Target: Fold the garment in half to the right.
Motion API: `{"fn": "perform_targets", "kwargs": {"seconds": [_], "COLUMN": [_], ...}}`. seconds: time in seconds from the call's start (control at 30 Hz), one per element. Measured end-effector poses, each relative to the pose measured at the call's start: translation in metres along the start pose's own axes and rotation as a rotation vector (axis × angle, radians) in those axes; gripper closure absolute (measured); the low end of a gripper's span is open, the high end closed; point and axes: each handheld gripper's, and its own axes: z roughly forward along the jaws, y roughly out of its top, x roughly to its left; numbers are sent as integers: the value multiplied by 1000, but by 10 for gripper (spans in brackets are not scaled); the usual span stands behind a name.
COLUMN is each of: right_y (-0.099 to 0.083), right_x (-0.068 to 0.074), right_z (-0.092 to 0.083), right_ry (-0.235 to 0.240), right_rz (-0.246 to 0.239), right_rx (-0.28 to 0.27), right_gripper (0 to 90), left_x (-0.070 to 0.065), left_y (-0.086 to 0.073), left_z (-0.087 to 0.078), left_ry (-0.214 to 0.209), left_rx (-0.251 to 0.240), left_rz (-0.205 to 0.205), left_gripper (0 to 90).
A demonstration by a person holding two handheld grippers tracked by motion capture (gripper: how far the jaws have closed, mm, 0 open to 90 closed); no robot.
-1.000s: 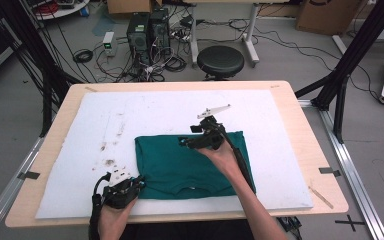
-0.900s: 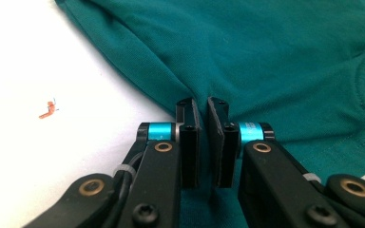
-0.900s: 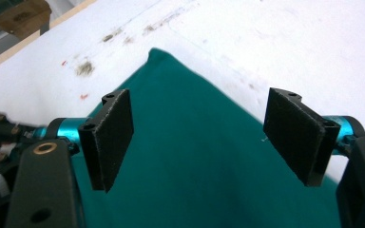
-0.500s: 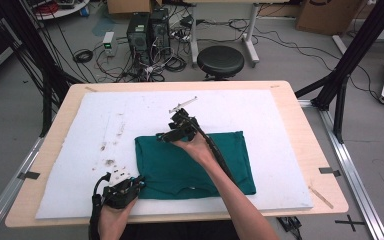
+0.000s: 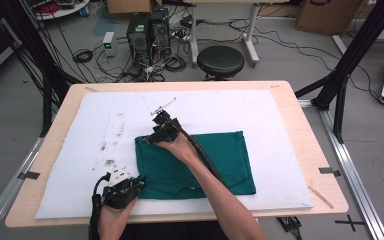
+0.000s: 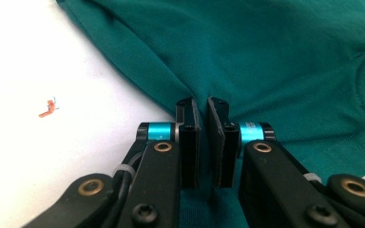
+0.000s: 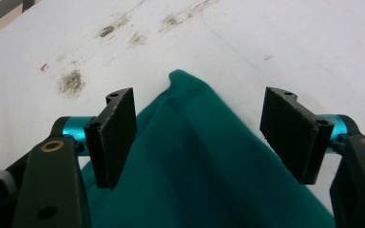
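High view first: the pale wooden worktop (image 5: 300,100) carries a white foam sheet (image 5: 230,110), and on it, toward my side, lies the dark green folded cotton T-shirt (image 5: 220,160), flat, with its long axis running across the sheet from my left to my right.

My right gripper (image 5: 159,131) hangs at the shirt's far left corner, my arm reaching diagonally over the cloth. In the right gripper view the shirt's corner (image 7: 185,83) peaks up between and just beyond my right fingers (image 7: 116,133), pointing away from me toward the grey smudges (image 7: 71,80) on the sheet. Those fingers stand wide apart and have just been closing a little; cloth lies under the gap, yet neither pad presses on it, so they hold nothing.

My left gripper (image 5: 125,187) sits at the near left edge of the shirt. The left gripper view shows my left fingers (image 6: 188,137) almost together, a fold of green hem (image 6: 202,95) pinched in the thin slit between them.

So the far corner lies straight ahead of my right fingers. I judge the right hand must come down onto that corner and nip it, while the left keeps the near corner on the same short side.
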Motion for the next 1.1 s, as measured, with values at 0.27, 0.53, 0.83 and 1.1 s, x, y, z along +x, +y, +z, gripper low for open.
{"fn": "perform_targets", "kwargs": {"seconds": [0.27,0.53,0.83,1.1], "right_y": [2,5,7,9], "right_x": [1,5,7,9], "right_z": [20,31,37,41], "right_ry": [28,9,-17,-23], "right_rz": [10,-9,-26,-35], "right_rx": [-5,6,19,29], "right_gripper": [361,410,501,585], "left_x": [-2,-1,-1,-1], "left_y": [-1,-1,-1,-1], "left_z": [0,0,0,0], "left_ry": [14,10,11,8], "left_rx": [-5,-4,-6,-4], "left_rz": [10,2,5,4], "left_gripper": [834,834,834,833]}}
